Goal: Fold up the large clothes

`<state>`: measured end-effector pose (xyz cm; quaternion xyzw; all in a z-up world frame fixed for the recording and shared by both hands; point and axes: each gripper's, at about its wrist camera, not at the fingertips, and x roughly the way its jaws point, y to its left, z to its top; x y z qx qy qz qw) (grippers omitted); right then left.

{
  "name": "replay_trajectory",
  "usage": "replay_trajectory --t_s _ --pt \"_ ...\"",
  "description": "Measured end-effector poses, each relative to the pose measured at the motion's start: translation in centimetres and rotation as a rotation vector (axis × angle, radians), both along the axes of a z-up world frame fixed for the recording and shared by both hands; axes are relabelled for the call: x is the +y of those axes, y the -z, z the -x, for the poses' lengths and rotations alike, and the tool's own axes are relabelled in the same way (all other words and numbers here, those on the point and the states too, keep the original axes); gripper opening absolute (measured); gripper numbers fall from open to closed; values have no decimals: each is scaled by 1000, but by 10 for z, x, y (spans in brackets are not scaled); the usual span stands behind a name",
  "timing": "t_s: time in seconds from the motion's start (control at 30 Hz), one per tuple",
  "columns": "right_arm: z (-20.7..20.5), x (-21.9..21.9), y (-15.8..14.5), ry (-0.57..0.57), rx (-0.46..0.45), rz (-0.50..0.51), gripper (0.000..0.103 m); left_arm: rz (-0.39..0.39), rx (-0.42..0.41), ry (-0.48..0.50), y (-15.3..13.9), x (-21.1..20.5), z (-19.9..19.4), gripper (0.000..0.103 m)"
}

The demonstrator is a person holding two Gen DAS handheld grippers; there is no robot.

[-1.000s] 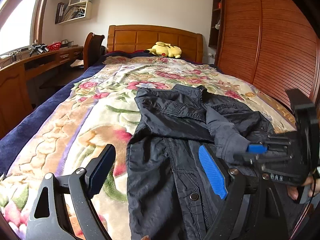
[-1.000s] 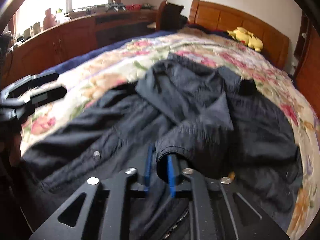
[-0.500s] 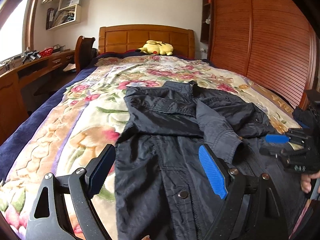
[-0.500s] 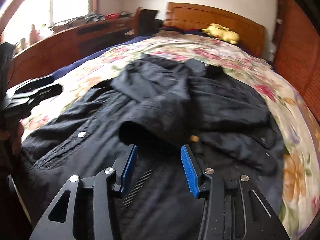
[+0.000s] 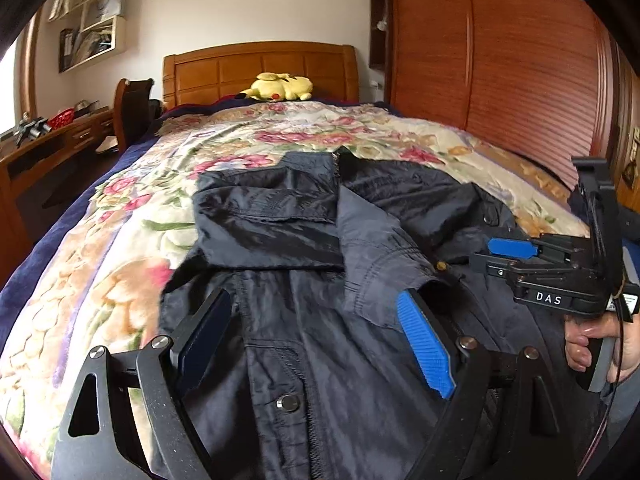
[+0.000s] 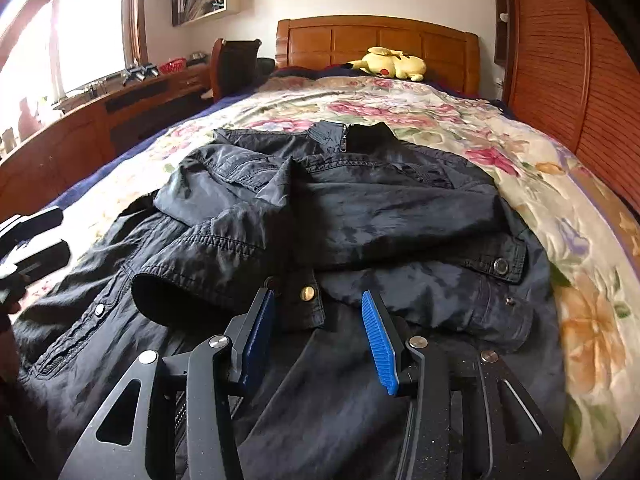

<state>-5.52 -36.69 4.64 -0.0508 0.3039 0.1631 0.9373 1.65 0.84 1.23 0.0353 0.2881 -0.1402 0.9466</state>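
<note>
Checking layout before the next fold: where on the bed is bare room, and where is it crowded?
Free: floral blanket between jacket collar and plush toy, plus strips along both the jacket's sides. Crowded: near end, where jacket and both claws sit.

daylight from the overexposed window (image 6: 80,36) at left; sharp centres, fisheye-bent edges with dark corners.

One dark jacket (image 6: 360,208) lies mid-frame, both of its sleeves folded across its front. One yellow plush toy (image 6: 390,63) sits at the upper centre, against one wooden headboard (image 6: 376,38). One floral blanket (image 6: 532,184) covers one bed. Two grippers show: the right gripper (image 6: 318,336) at the lower centre, the left gripper (image 6: 30,236) at the left edge. One chair (image 6: 234,66) stands at the upper left.
</note>
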Motion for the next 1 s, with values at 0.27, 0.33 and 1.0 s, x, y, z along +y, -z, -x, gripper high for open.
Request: replay_trajectory --t_s 0.27,0.33,1.0 --pt "2 -34 -3 -15 15 -14 47 -59 43 63 10 -30 -6 86" --pt "2 -41 -5 -3 16 -21 47 -82 49 76 11 -38 -8 86" --pt "2 -49 -7 14 13 -41 47 -147 34 68 2 -56 -44 6"
